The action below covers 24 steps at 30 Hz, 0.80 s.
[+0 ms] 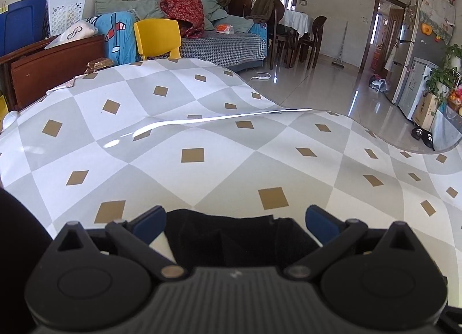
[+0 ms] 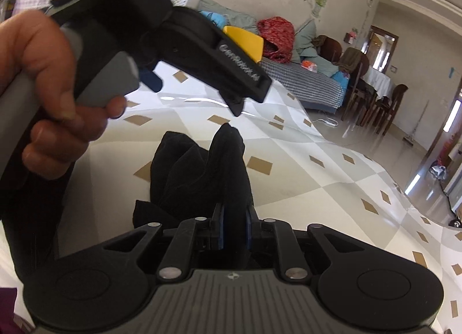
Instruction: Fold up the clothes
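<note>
Your right gripper (image 2: 234, 225) is pinching a fold of the black garment (image 2: 202, 172), which is sitting bunched up on the checked tablecloth (image 1: 231, 137). Your left gripper (image 1: 235, 223) is hanging spread wide above it, with the cloth lying between its blue pads (image 1: 322, 223) untouched. Your left hand (image 2: 55, 97) is crowding the right wrist view. A yellow chair (image 1: 157, 38) and a sofa (image 1: 225, 42) are sitting beyond the table.
</note>
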### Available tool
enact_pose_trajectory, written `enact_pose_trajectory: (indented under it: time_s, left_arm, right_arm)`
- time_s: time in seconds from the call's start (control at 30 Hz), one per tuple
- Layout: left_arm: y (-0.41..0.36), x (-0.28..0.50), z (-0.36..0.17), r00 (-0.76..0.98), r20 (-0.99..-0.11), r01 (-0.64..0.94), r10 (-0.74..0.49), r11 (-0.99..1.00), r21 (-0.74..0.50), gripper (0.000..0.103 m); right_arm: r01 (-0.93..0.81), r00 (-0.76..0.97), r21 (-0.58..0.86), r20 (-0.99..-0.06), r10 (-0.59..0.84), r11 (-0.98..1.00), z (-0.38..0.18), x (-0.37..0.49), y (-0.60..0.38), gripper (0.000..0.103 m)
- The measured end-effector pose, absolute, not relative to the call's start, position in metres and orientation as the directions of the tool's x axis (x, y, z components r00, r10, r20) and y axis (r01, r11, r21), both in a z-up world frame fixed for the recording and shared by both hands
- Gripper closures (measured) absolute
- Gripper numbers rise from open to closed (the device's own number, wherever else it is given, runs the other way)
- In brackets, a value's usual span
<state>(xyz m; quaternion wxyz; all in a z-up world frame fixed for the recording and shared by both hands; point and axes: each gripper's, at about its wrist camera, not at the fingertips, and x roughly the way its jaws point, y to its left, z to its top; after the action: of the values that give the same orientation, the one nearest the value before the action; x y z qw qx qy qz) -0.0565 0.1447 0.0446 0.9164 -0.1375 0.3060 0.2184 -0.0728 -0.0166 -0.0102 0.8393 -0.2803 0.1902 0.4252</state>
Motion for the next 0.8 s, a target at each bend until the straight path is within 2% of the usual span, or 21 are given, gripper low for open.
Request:
enact_pose_trajectory:
  time_s: [0.17, 0.37, 0.53, 0.8]
  left_arm:
    - [0.131, -0.052, 0.040, 0.736, -0.633, -0.400, 0.242, 0.909, -0.117, 0.000]
    - [0.116, -0.039, 0.017, 0.692, -0.703, -0.320, 0.164, 0.943, -0.095, 0.000]
    - [0.116, -0.036, -0.003, 0.617, -0.762, -0.353, 0.196, 0.935, -0.045, 0.000]
    - [0.123, -0.038, -0.022, 0.524, -0.826, -0.395, 0.207, 0.918, -0.021, 0.000]
  right_arm:
    - [-0.851, 0.515, -0.279, -0.611, 0.601, 0.445, -0.017, -0.078, -0.019, 0.086]
    - [-0.828, 0.525, -0.232, -0.640, 0.561, 0.510, -0.013, -0.079, -0.030, 0.081]
    - [-0.759, 0.584, -0.190, -0.623, 0.521, 0.622, 0.000, -0.074, -0.048, 0.073]
    - [-0.535, 0.703, -0.121, -0.613, 0.361, 0.836, 0.018, -0.049, -0.077, 0.070]
